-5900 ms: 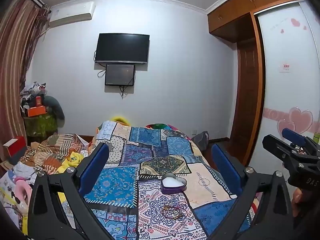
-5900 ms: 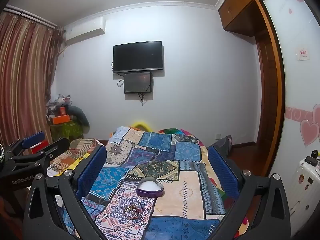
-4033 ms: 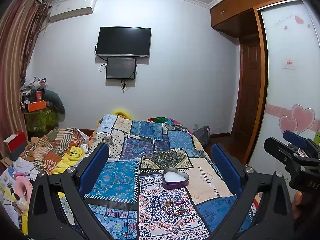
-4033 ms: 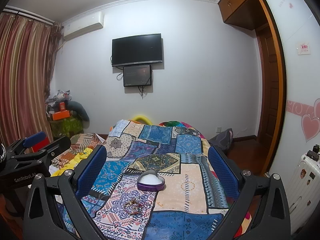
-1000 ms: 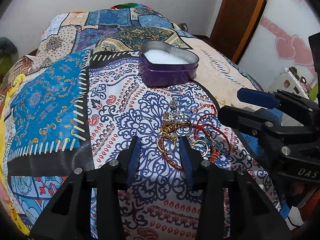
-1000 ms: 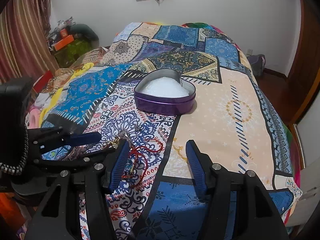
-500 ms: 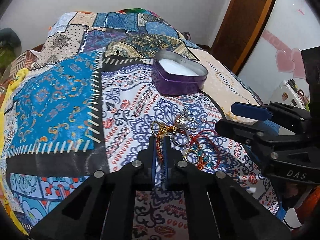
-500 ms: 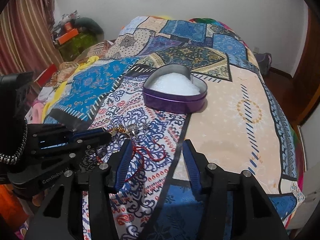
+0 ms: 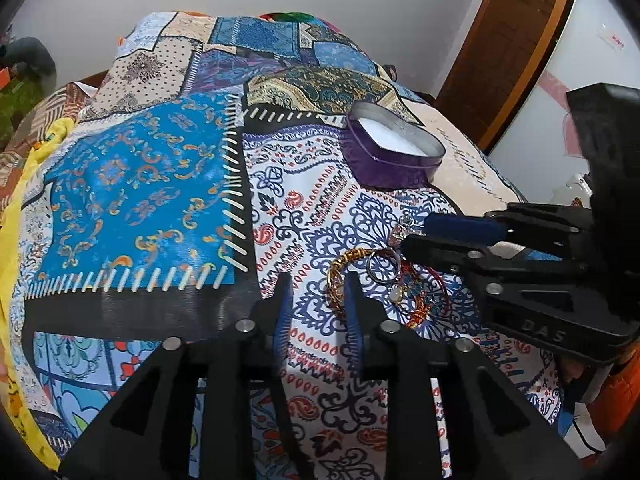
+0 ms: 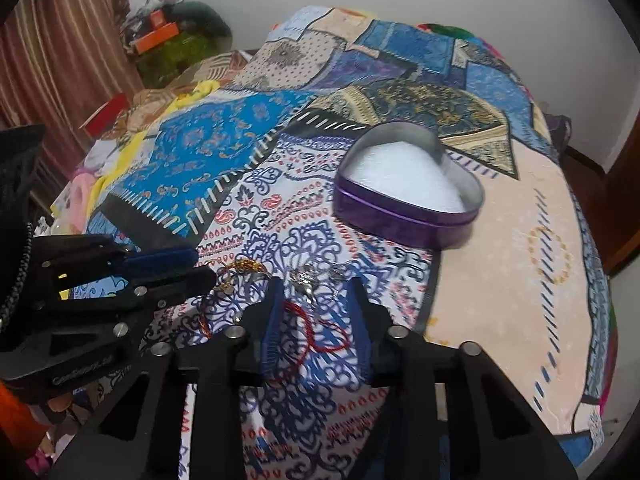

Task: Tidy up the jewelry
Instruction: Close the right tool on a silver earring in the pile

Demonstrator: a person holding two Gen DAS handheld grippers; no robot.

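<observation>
A small pile of jewelry (image 9: 394, 280) lies on the patterned bedspread: a gold bangle (image 9: 340, 272), a silver ring (image 9: 382, 266) and red cord bracelets (image 10: 320, 332). A purple heart-shaped tin (image 9: 394, 156) with white lining stands behind it, also in the right wrist view (image 10: 408, 200). My left gripper (image 9: 316, 292) is partly open, empty, just left of the gold bangle. My right gripper (image 10: 314, 300) is partly open, low over the red cord and silver pieces (image 10: 304, 276), holding nothing.
The patchwork bedspread (image 9: 140, 184) covers the whole bed. Clothes and boxes are piled at the left (image 10: 160, 40). A wooden door (image 9: 516, 40) and a white wardrobe front stand at the right. The bed edge drops off on the right (image 10: 600, 320).
Both grippers came down from a far view of the room to the jewelry pile. The left gripper's jaws closed near the bangle half a second ago and have now parted a little. The right gripper narrowed.
</observation>
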